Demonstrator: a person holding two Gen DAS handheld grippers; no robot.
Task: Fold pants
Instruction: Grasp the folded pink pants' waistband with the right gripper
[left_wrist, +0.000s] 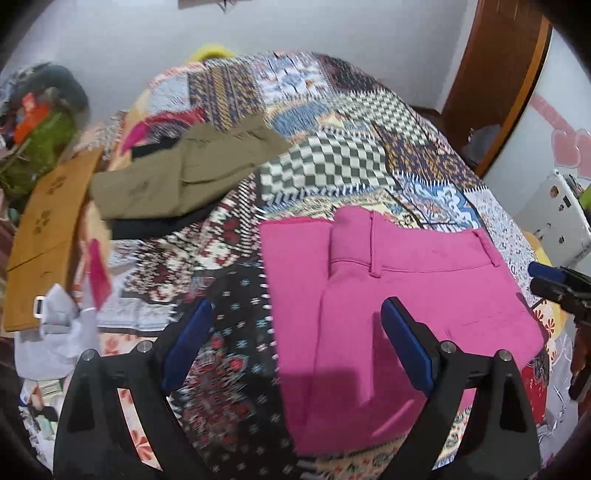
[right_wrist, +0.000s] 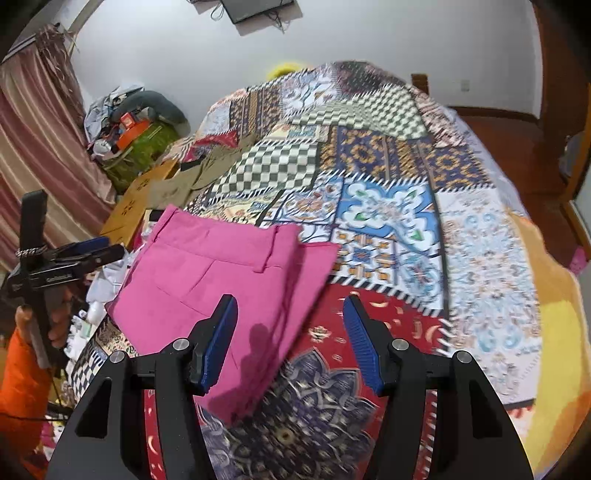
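Pink pants (left_wrist: 399, 295) lie folded into a compact rectangle on the patchwork bedspread (left_wrist: 325, 162), waistband on top. They also show in the right wrist view (right_wrist: 229, 280). My left gripper (left_wrist: 295, 317) is open and empty, hovering just above the pants' near left edge. My right gripper (right_wrist: 290, 314) is open and empty, above the pants' right edge. The right gripper shows at the right edge of the left wrist view (left_wrist: 554, 284). The left gripper shows at the left of the right wrist view (right_wrist: 92, 251).
Olive-green pants (left_wrist: 184, 177) lie folded over dark clothes at the bed's far left, beside a brown cardboard box (left_wrist: 44, 236). A clutter pile (right_wrist: 136, 129) and curtain (right_wrist: 40, 147) stand left of the bed. White wall behind, wooden door (left_wrist: 491, 81) on the right.
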